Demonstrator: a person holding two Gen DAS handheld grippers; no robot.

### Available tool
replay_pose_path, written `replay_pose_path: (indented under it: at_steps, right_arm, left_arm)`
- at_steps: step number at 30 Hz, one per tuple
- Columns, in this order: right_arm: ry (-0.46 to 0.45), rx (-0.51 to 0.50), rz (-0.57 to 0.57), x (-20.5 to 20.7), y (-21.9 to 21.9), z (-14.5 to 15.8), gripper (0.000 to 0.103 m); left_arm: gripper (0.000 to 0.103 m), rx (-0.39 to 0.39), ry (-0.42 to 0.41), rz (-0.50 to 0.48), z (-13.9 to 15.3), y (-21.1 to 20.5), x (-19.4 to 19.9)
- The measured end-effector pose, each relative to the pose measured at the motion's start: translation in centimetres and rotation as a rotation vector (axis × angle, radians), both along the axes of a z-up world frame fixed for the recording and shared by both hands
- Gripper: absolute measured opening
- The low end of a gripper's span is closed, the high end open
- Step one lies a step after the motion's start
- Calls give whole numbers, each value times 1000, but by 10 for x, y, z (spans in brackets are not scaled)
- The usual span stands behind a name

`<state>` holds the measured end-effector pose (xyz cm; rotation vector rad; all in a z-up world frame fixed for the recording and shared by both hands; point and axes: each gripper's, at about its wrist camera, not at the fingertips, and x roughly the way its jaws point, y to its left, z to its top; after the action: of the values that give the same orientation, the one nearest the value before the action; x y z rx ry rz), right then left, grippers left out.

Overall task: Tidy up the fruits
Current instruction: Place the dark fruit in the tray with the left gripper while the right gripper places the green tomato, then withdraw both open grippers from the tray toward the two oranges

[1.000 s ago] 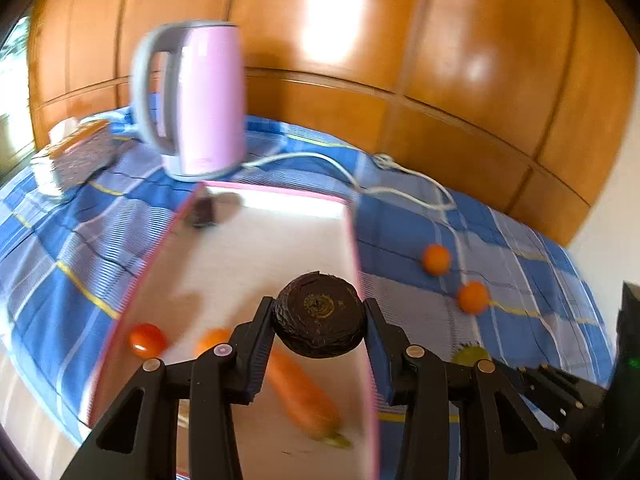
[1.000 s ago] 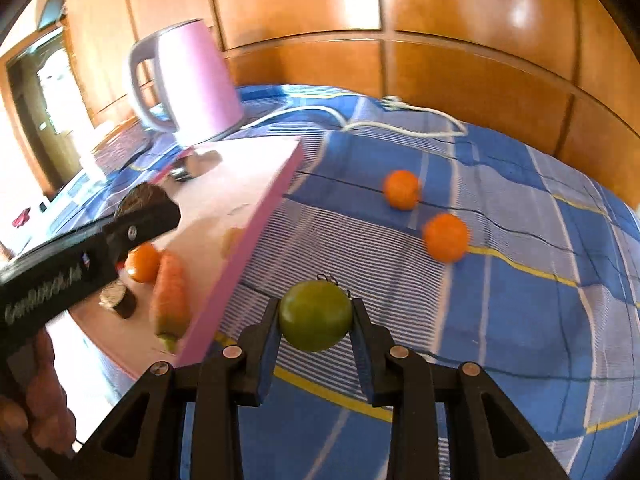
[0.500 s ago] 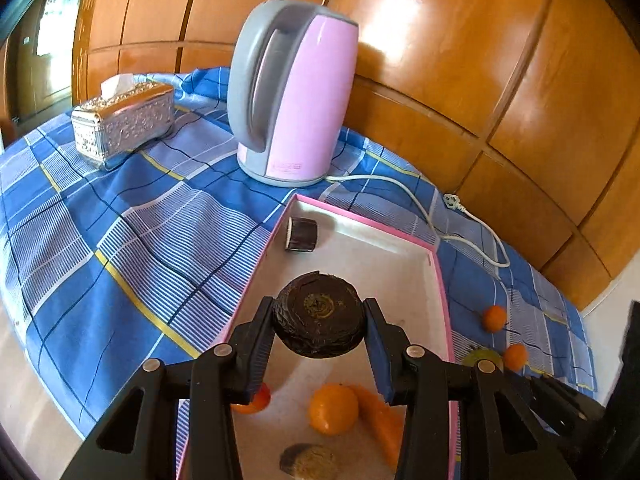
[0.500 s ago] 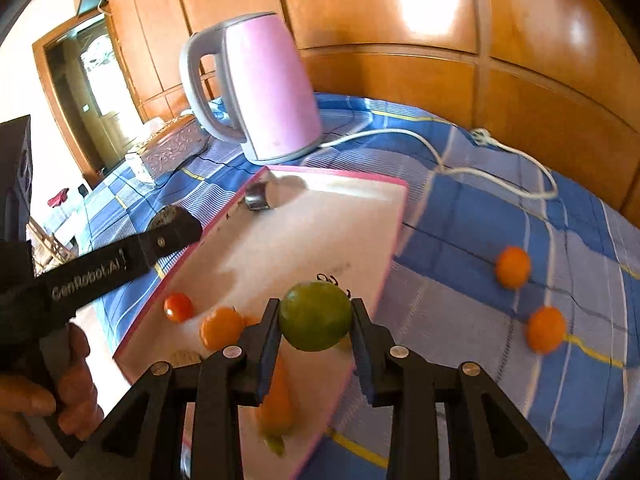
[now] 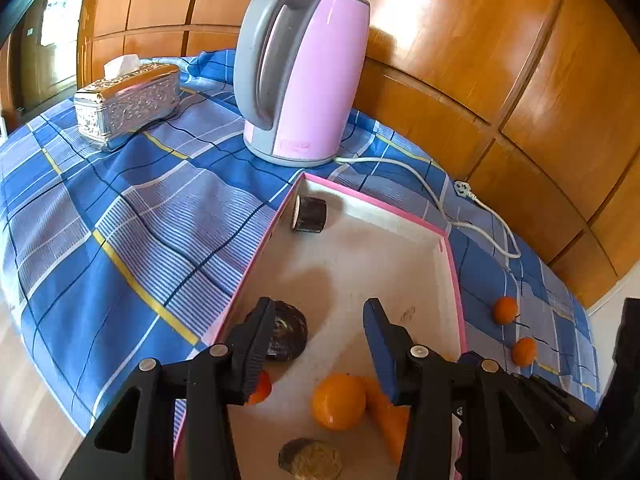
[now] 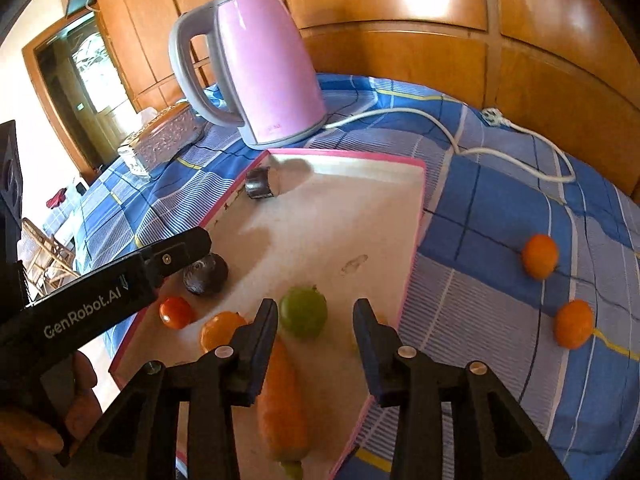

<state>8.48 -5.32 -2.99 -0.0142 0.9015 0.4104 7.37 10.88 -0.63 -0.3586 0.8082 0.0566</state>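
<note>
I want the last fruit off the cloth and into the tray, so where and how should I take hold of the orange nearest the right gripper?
Grip the nearer orange across its round middle, coming down from above with one finger on each side. It sits alone on the flat checked cloth, apart from the other orange and the tray, so nothing blocks either side. The right gripper is opening, clear of the green tomato.

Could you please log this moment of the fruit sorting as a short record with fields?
tray: pink-rimmed tray on a blue checked cloth
in tray: green tomato, dark round fruit, red tomato, orange fruit, carrot, dark cylinder
outside tray: two small oranges on the cloth
left gripper: jaws opening, dark fruit released
right gripper: jaws opening, green tomato released
background: pink kettle, silver tissue box
</note>
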Motion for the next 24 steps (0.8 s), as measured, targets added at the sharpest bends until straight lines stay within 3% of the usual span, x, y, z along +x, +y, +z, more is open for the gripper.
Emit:
replay_pose_path:
  at_steps: [24]
  right_arm:
    - [-63,16,-171,-35,-50,6,40]
  left_arm:
    - [47,99,-35,-172,14,-76,-31]
